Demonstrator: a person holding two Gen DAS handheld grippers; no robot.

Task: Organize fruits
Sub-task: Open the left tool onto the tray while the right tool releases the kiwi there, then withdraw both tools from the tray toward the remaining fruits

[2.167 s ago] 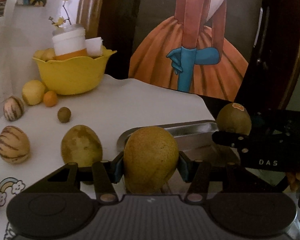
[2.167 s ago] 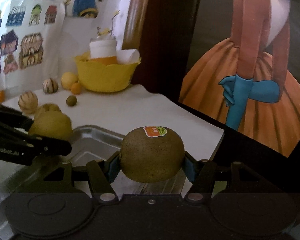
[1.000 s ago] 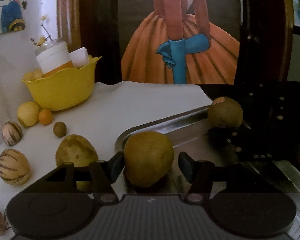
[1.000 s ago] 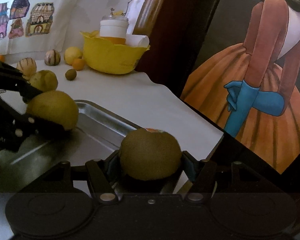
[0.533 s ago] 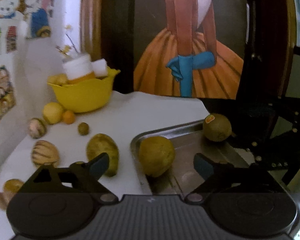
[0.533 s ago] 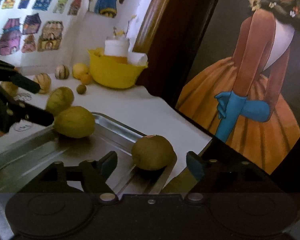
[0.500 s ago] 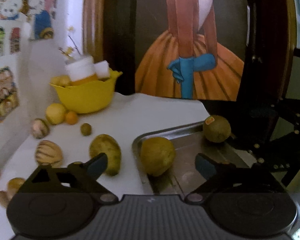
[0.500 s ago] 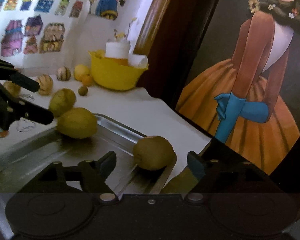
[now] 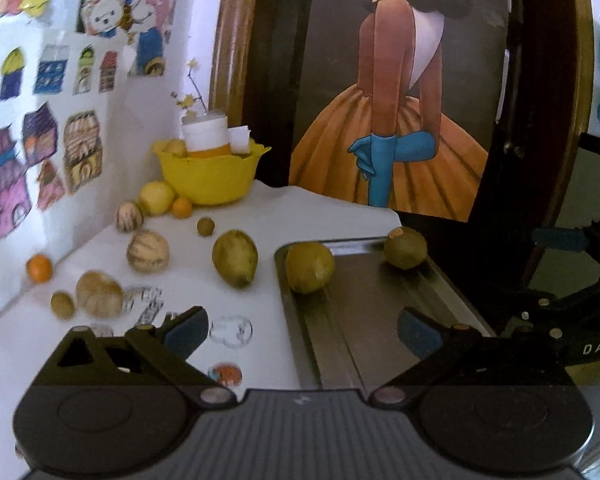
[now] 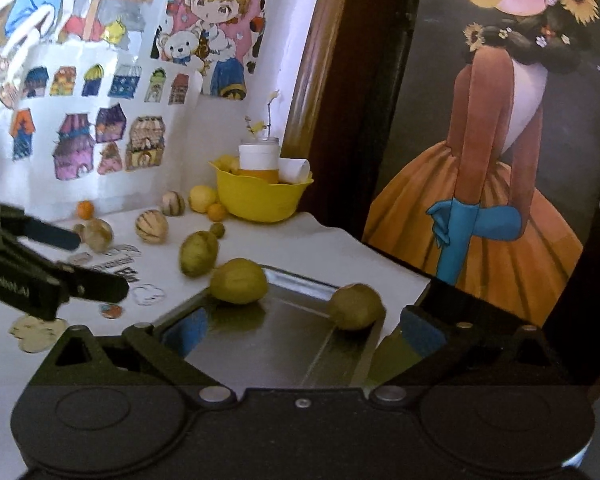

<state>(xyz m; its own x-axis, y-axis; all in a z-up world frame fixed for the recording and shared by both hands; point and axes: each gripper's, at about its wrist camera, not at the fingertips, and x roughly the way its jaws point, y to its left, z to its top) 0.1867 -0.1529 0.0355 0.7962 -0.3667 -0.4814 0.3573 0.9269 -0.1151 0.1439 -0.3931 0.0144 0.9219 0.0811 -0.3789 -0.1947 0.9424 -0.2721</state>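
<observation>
Two dull green-yellow fruits, settled on smooth steel tray [image 9: 340, 344]: oval one [image 9: 309, 267] at far-left corner, rounder stickered one [image 9: 405, 247] at far-right rim. Left fingers [image 9: 186, 330] and right fingers [image 10: 422, 332] just spread wide, holding nothing. Left of tray on white worktop [image 9: 320, 216]: ribbed striped fruits, mottled oval [image 9: 235, 258]. Beyond tray: scalloped yellow bowl [image 9: 208, 178].
</observation>
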